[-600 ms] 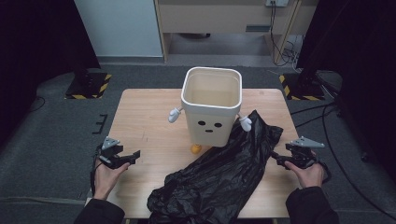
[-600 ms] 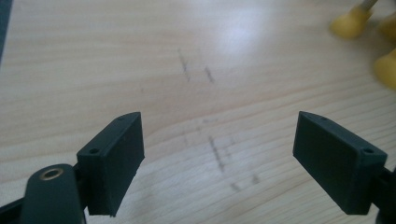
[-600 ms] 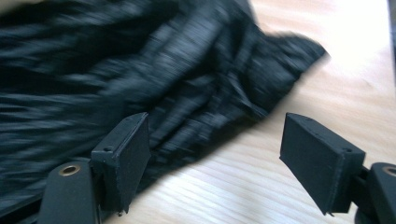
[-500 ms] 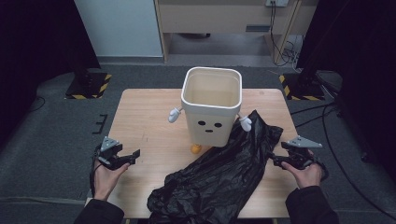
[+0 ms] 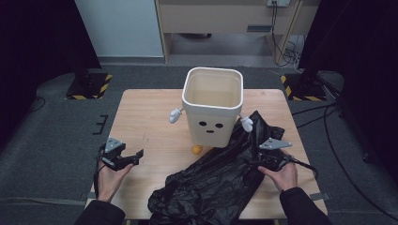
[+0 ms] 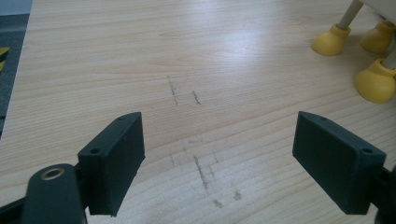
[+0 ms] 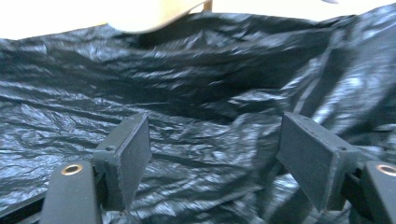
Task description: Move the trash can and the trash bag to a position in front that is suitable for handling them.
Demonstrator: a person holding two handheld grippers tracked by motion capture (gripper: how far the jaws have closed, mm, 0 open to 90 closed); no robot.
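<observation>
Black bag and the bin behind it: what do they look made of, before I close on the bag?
The black bag looks like thin plastic film, glossy and finely creased; the right gripper view shows wrinkles catching light. The bin seems to be smooth, matte cream moulded plastic with a rolled rim, though the look leaves that open. The table looks like pale wood with visible grain.

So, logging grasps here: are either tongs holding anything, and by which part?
Nothing is held. Left tongs gape over bare table; right tongs stand open at the black bag.
</observation>
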